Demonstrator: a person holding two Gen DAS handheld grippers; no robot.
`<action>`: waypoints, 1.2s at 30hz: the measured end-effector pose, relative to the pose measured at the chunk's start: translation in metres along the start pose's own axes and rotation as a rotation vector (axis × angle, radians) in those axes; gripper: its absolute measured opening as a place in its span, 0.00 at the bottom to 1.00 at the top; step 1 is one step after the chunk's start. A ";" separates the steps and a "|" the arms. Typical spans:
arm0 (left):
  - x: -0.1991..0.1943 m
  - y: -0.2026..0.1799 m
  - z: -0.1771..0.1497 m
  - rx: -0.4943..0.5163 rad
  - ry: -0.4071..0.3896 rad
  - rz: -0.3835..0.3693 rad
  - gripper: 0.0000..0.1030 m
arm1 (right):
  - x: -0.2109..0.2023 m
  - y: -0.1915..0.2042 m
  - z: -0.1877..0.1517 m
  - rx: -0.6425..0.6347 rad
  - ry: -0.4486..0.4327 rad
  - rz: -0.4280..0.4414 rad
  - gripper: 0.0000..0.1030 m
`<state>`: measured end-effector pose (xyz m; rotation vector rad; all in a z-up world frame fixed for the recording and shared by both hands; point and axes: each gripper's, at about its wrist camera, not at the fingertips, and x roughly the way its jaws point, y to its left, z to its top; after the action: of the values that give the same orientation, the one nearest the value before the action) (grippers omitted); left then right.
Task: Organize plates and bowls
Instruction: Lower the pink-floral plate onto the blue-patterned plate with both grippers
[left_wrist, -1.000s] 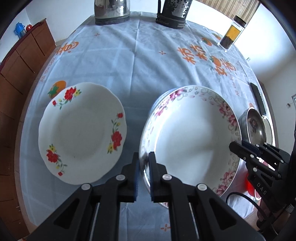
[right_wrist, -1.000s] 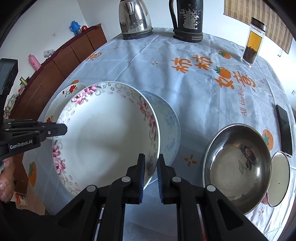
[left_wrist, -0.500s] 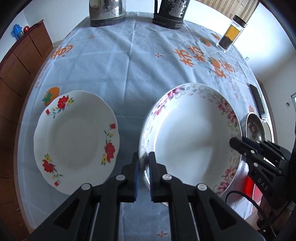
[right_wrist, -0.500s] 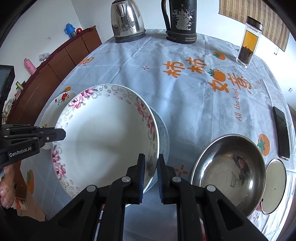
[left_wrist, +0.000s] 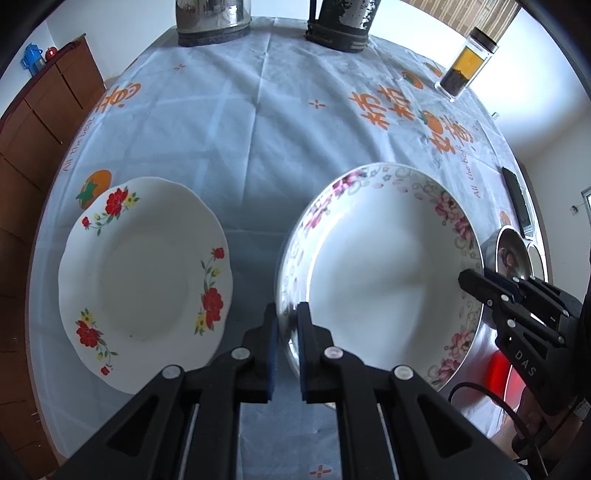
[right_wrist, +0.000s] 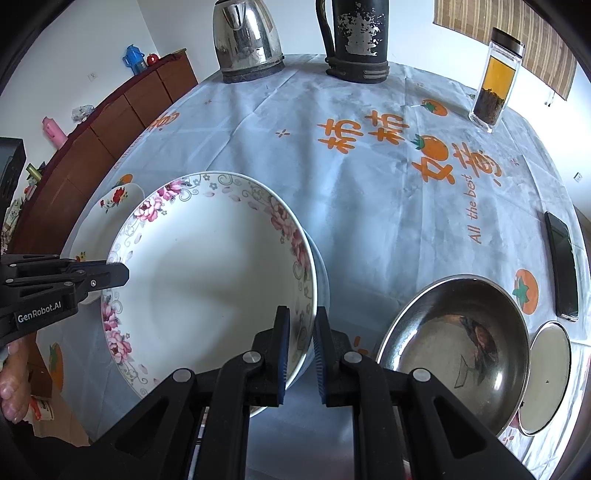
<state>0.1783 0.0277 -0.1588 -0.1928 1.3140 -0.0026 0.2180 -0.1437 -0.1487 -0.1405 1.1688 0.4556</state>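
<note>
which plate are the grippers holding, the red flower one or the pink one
The pink-flowered plate: the left gripper and right gripper each pinch its rim. The red-flowered plate lies untouched on the table.

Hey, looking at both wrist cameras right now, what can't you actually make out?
- Plate under the pink-flowered plate: right wrist view shows only a bluish sliver; the left view hides it entirely.
- Red-flowered plate: mostly covered in the right view.
- Kettle and black flask: tops cut off in the left view.
- Steel bowl: mostly behind the right gripper there.
</note>
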 end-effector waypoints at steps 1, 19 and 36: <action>0.001 0.000 0.000 -0.001 0.001 0.000 0.05 | 0.001 0.000 0.000 0.000 0.001 -0.001 0.13; 0.006 -0.001 0.001 -0.002 0.007 0.002 0.05 | 0.008 -0.002 -0.002 0.009 0.018 -0.005 0.13; 0.010 -0.001 -0.001 -0.006 0.012 0.003 0.05 | 0.010 -0.002 -0.002 0.010 0.023 -0.006 0.13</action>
<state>0.1796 0.0258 -0.1684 -0.1958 1.3260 0.0030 0.2201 -0.1434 -0.1593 -0.1412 1.1924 0.4442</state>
